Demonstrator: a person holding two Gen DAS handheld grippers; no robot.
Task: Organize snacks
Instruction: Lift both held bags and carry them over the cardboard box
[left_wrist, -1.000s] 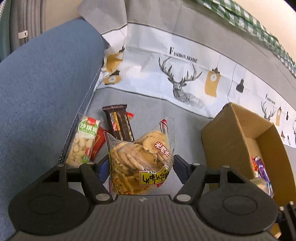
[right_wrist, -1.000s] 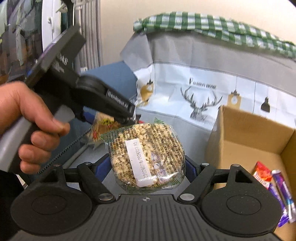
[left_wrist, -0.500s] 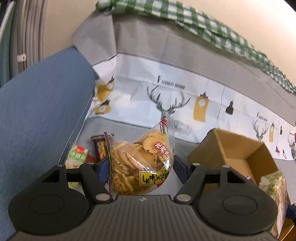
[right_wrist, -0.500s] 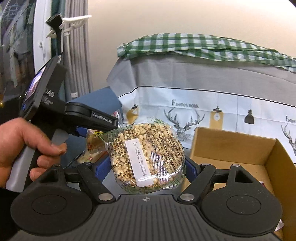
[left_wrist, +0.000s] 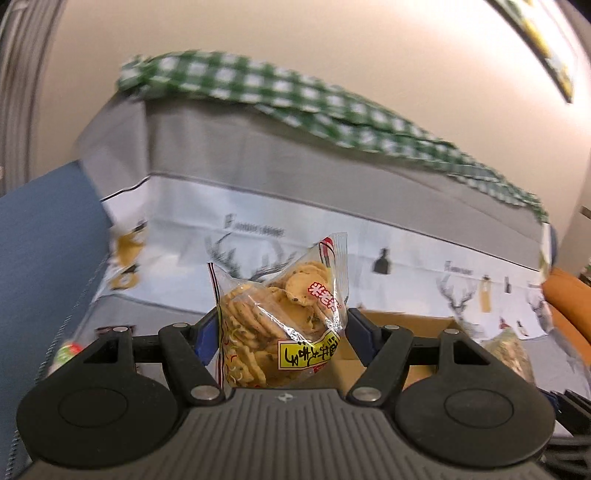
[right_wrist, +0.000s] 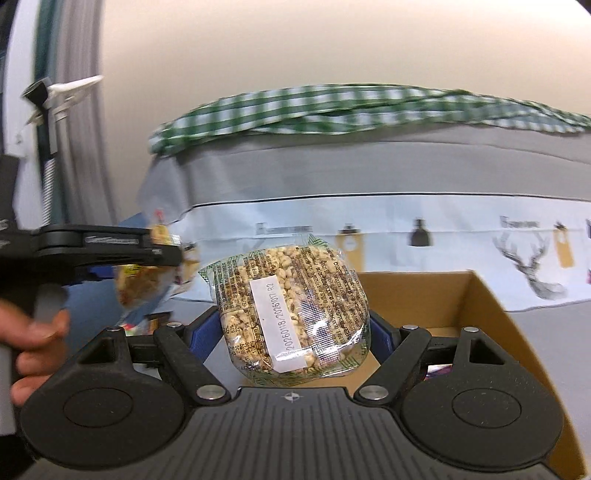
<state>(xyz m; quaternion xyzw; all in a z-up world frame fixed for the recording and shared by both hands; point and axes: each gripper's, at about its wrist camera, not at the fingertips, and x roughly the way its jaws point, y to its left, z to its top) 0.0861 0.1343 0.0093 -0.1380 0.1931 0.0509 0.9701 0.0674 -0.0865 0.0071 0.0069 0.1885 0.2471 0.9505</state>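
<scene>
Against the deer-print cloth (left_wrist: 332, 221), my left tongs (left_wrist: 282, 325) clamp a cracker bag (left_wrist: 284, 314) and my right tongs (right_wrist: 295, 325) a puffed-grain pack (right_wrist: 291, 310), above the cardboard box (right_wrist: 461, 295). Only the right view shows my left hand (right_wrist: 29, 332).

The left tongs (left_wrist: 282, 325) clamp a clear cracker bag (left_wrist: 282, 321). Behind it sits a cardboard box (left_wrist: 402, 321), below a deer-print cloth (left_wrist: 406, 254).
</scene>
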